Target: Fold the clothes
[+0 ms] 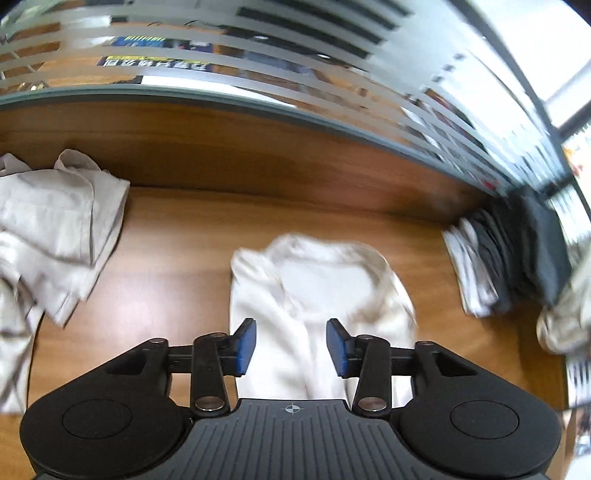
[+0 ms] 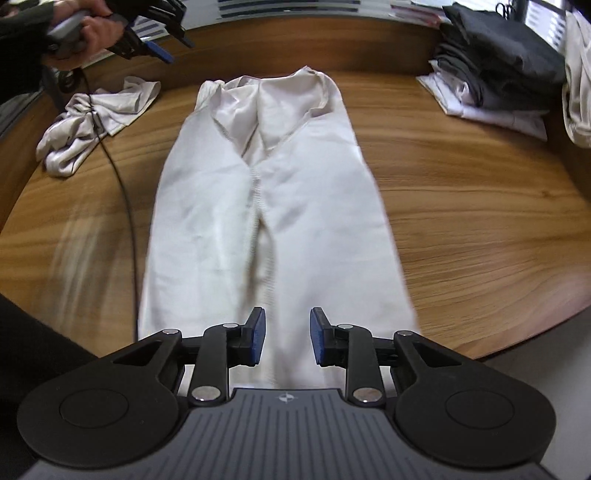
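white trousers (image 2: 280,206) | flat on wooden table (image 2: 461,192) | waistband open, far end

left gripper (image 1: 291,346): black, blue rubber pads parted, nothing between them, tilted downward
right gripper (image 2: 287,339): same build, pads parted, empty
left hand (image 2: 86,31): gripping handle

1. A blue sign (image 1: 155,63) behind the striped glass wall (image 1: 258,74) carries white characters, too blurred and mirrored to read.
2. A second blue panel (image 1: 142,40) above it shows a row of yellow-green marks, not legible.
3. No other text, brand or number can be read.
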A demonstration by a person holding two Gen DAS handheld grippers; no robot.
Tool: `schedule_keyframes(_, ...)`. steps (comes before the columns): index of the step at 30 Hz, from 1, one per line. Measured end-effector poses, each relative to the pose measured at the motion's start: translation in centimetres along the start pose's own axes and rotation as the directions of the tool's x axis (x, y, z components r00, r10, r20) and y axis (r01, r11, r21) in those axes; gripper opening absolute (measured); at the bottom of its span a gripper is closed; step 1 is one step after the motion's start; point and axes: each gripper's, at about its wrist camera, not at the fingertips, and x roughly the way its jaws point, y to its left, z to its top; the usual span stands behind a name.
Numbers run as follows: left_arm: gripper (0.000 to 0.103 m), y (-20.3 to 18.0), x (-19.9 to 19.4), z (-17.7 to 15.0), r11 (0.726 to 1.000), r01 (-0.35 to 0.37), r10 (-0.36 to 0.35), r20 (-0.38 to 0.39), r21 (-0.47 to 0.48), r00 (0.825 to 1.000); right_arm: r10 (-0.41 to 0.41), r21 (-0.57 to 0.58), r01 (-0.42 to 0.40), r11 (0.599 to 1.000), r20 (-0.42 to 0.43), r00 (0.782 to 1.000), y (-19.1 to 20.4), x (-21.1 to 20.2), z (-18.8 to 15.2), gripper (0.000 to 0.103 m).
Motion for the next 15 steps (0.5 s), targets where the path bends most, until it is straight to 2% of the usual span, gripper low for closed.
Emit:
schedule_keyframes(2,0.051,-1.4,-1.7,-2.6,0.999,-0.015,0.014,0.013,0.047,1.0,0.022,-0.029,-0.023,0.999,-0.01,1.0,-2.0,-0.3,-0.9,0.03)
schedule_keyframes(7,0.055,-4.6,-5.6,-9.9,0.986,-0.076,0.069,0.053,0.148,0.996,0.075,-0.123,-0.081,0.989,-0.05,0.996,-6.2,-0.7,-2.7,0.03)
schedule_keyframes(11,0.055,-5.9,-7.7,-16.2,0.985,-0.093,0.086,0.052,0.143,0.995,0.109,-0.206,-0.125,0.971,-0.088,0.99,-8.9,-1.0,-4.3,0.031)
schedule_keyframes(15,0.055,-6.7,-9.0,-22.6,0.983,-0.127,0.122,0.044,0.133,0.992,0.158,-0.27,-0.188,0.944,-0.129,0.979,-10.0,-1.1,-6.0,0.031)
